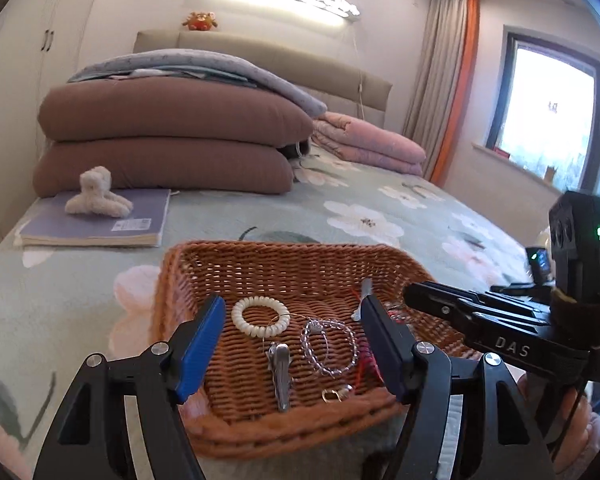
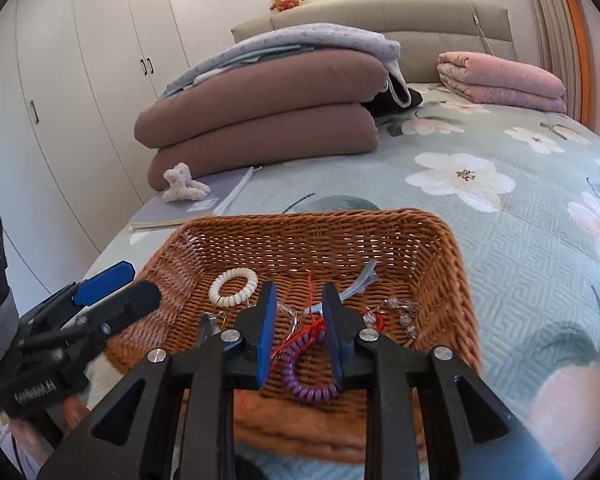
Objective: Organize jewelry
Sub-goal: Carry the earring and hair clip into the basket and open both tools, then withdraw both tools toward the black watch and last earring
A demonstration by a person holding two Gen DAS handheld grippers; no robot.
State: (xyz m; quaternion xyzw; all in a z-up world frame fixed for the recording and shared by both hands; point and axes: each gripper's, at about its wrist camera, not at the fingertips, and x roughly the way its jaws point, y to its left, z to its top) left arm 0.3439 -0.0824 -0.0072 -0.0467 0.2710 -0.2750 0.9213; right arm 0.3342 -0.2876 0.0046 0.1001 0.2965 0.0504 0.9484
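Note:
A brown wicker basket (image 1: 204, 264) sits on the bed and also shows in the right wrist view (image 2: 452, 248). It holds a white coil bracelet (image 1: 260, 315) (image 2: 233, 286), a clear bead bracelet (image 1: 329, 346), a silver clip (image 1: 281, 376), a small ring (image 1: 334, 394), a purple coil bracelet (image 2: 306, 378), a red cord (image 2: 306, 332) and a grey hair clip (image 2: 358, 284). My left gripper (image 1: 292, 312) is open and empty over the basket's near edge. My right gripper (image 2: 300, 296) is open and empty, hovering above the purple coil and red cord.
A purple notebook (image 1: 100, 222) with a white fluffy hair claw (image 1: 98, 196) lies left of the basket. Folded brown quilts (image 1: 168, 140) and a pink quilt (image 1: 372, 140) are stacked behind. The right gripper's body (image 1: 500, 320) reaches in at the basket's right side.

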